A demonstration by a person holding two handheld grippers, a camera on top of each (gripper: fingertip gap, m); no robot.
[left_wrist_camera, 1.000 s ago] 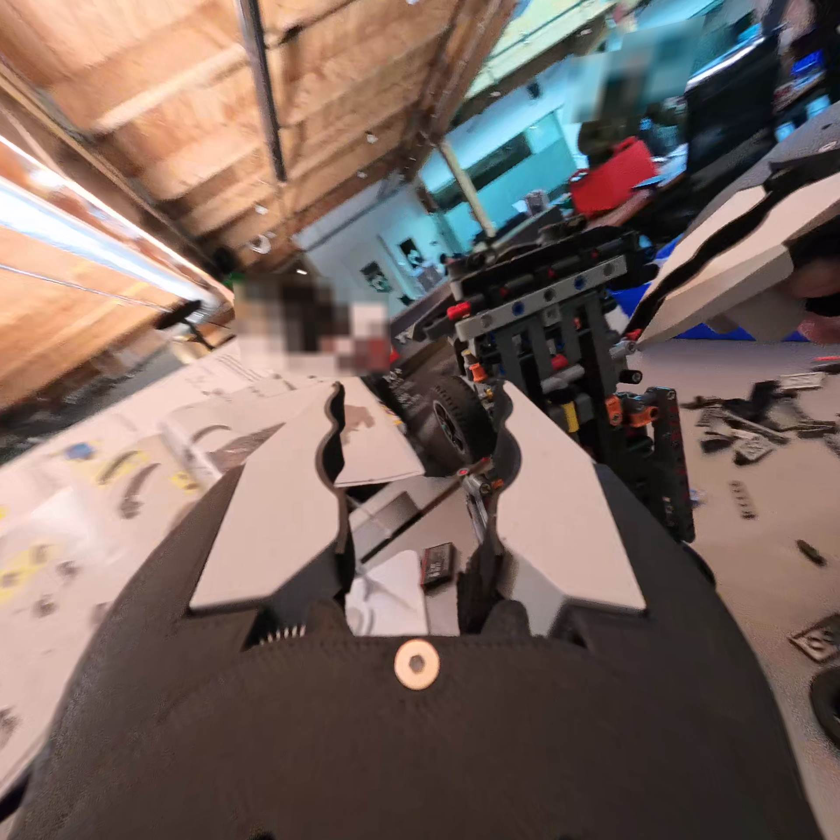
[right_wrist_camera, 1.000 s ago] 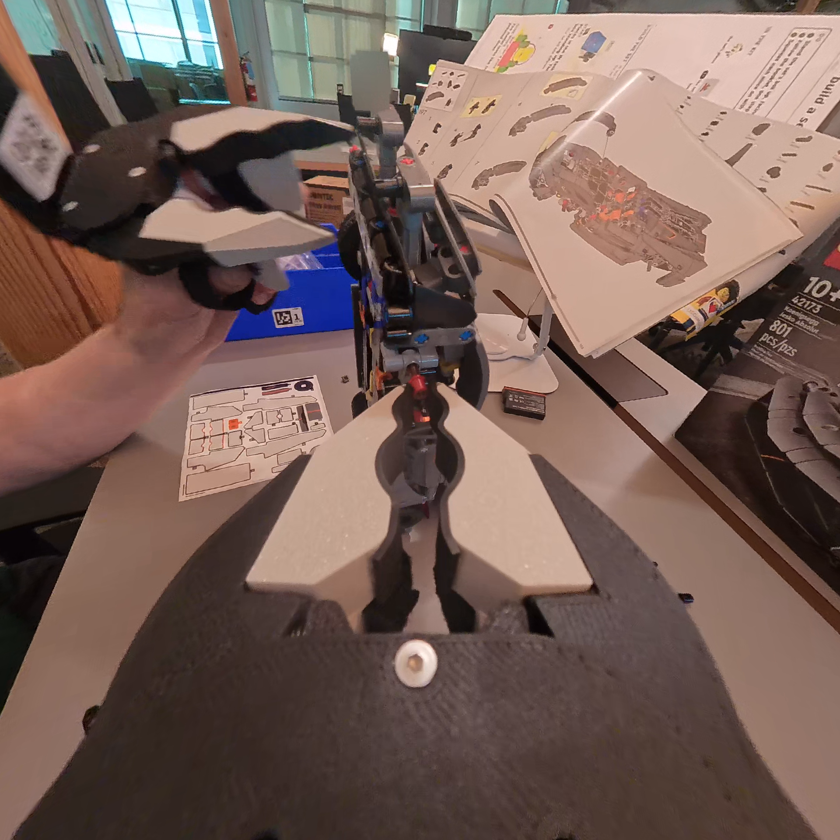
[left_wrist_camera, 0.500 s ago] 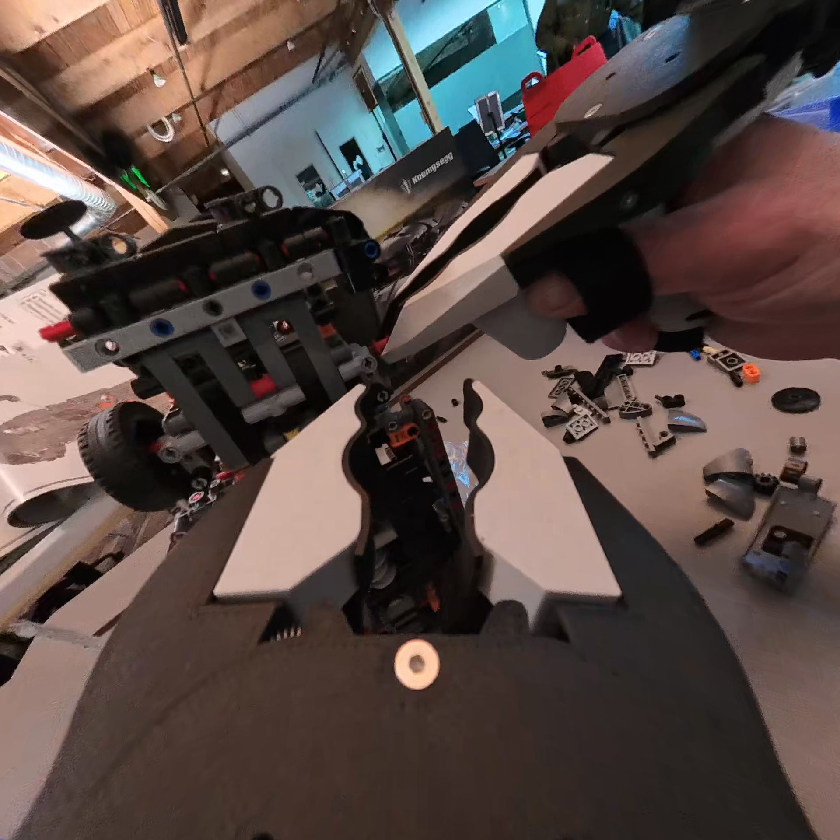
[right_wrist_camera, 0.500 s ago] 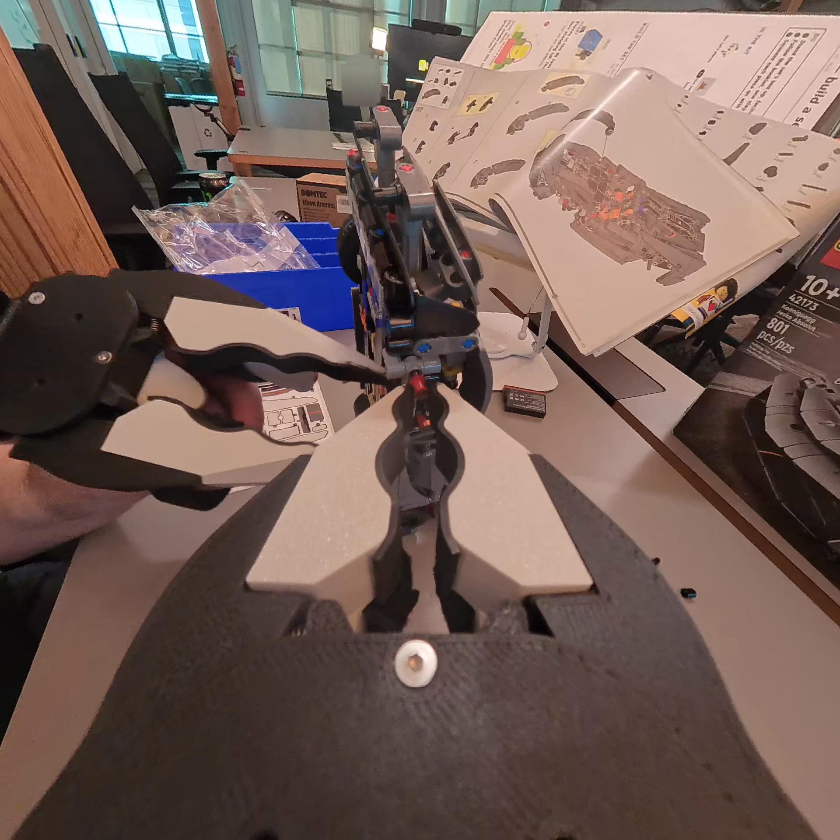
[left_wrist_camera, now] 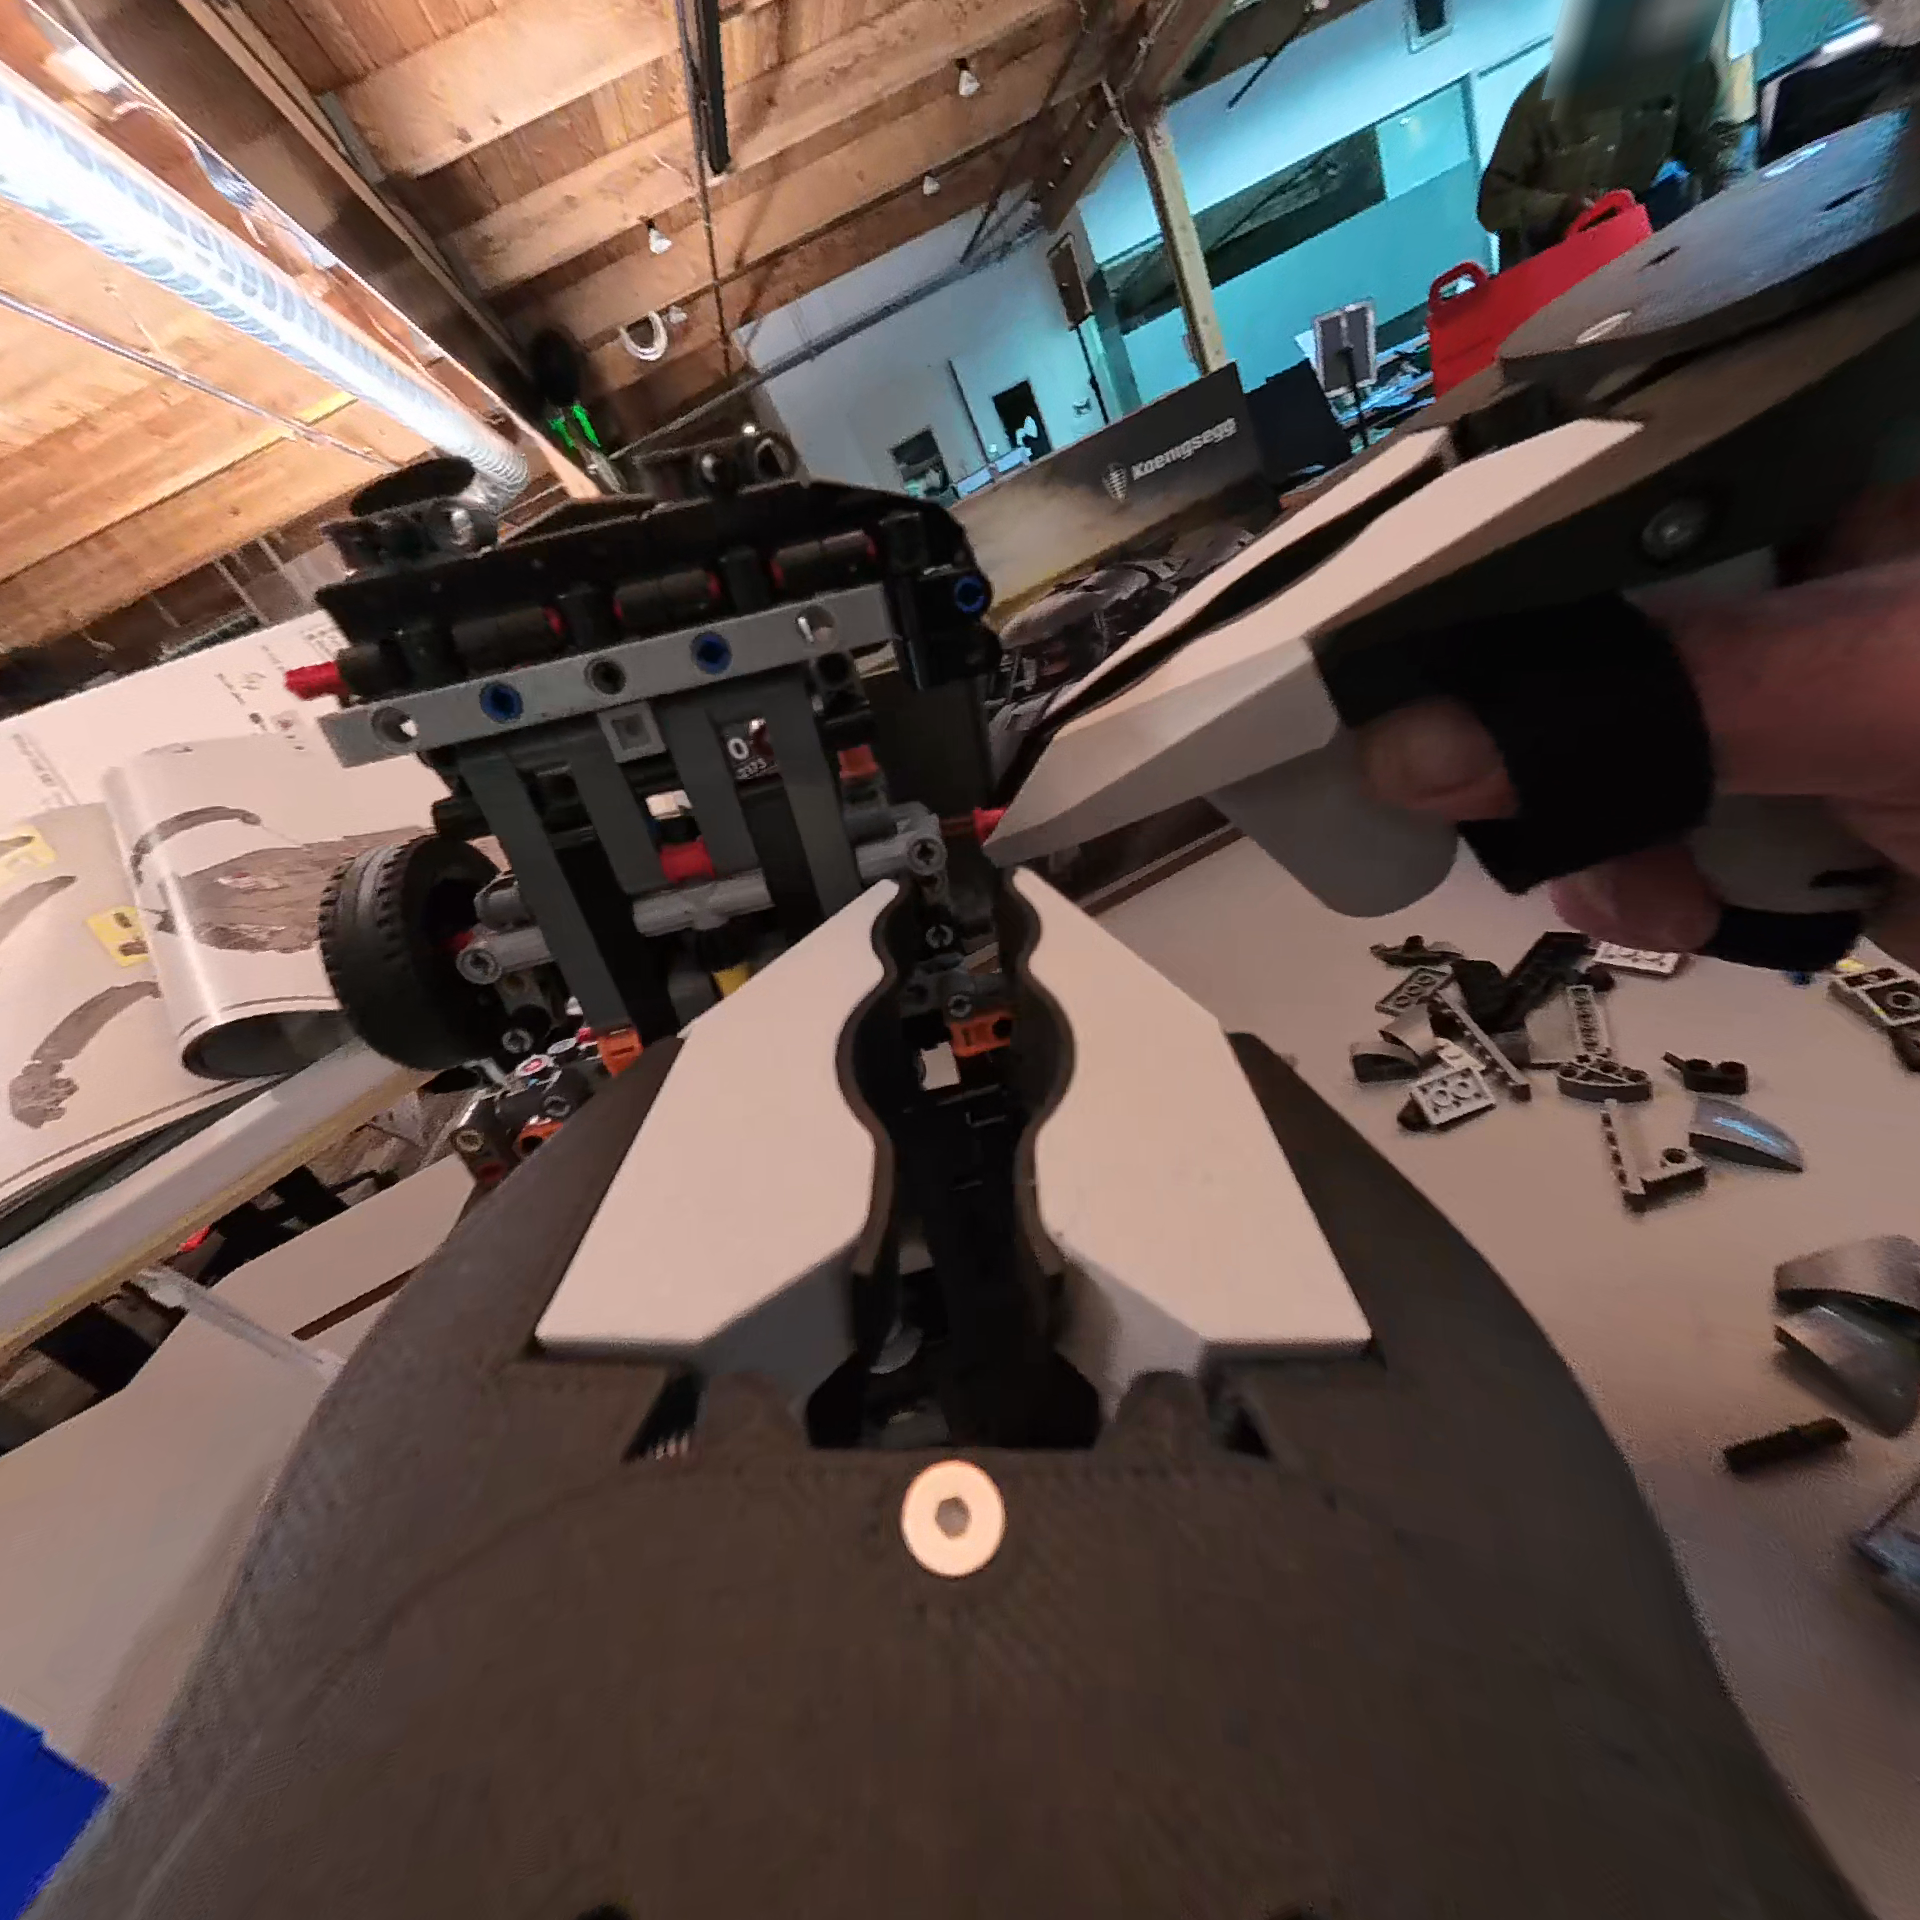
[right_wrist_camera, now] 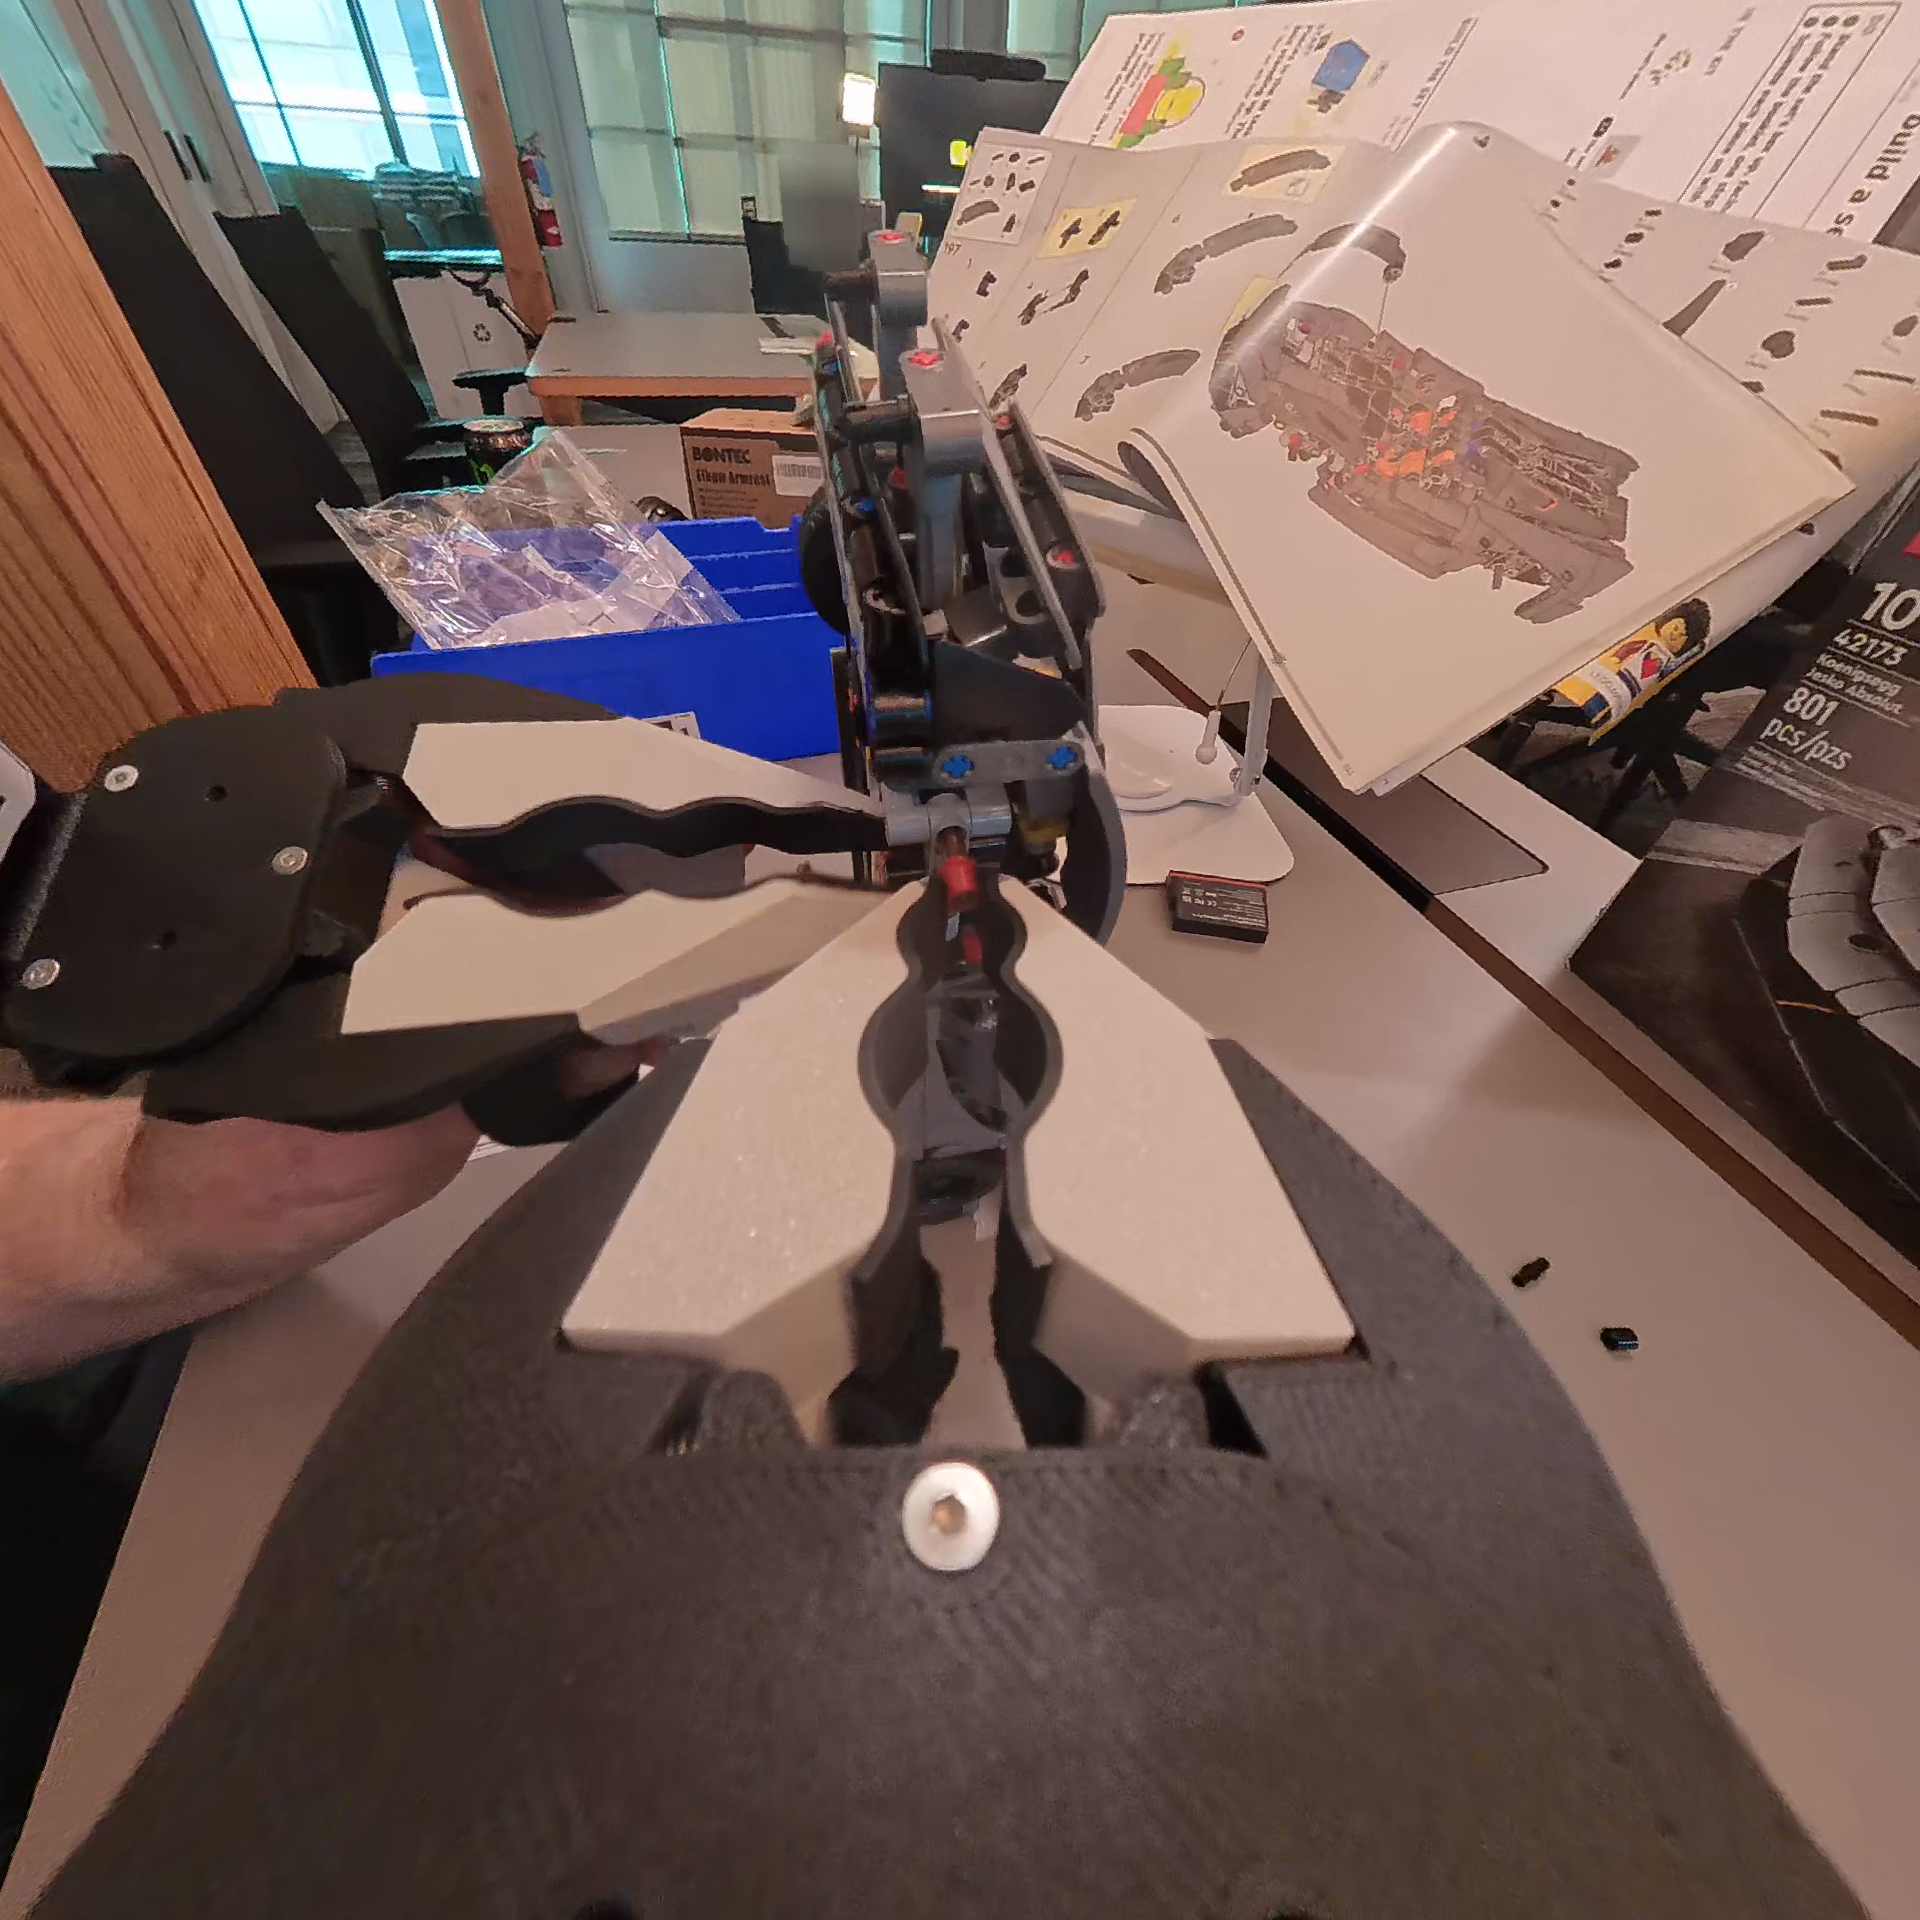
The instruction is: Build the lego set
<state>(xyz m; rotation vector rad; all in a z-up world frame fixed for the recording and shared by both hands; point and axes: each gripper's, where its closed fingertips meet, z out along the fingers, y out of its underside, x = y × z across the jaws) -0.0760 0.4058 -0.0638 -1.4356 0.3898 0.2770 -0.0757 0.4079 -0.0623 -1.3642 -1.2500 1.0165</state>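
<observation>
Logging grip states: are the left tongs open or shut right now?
Shut on the lego model: the left tongs pinch its dark frame between their fingers.

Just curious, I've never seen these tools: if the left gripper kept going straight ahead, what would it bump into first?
The left gripper already straddles the Lego car model, so it would likely press deeper into its frame first.
</observation>
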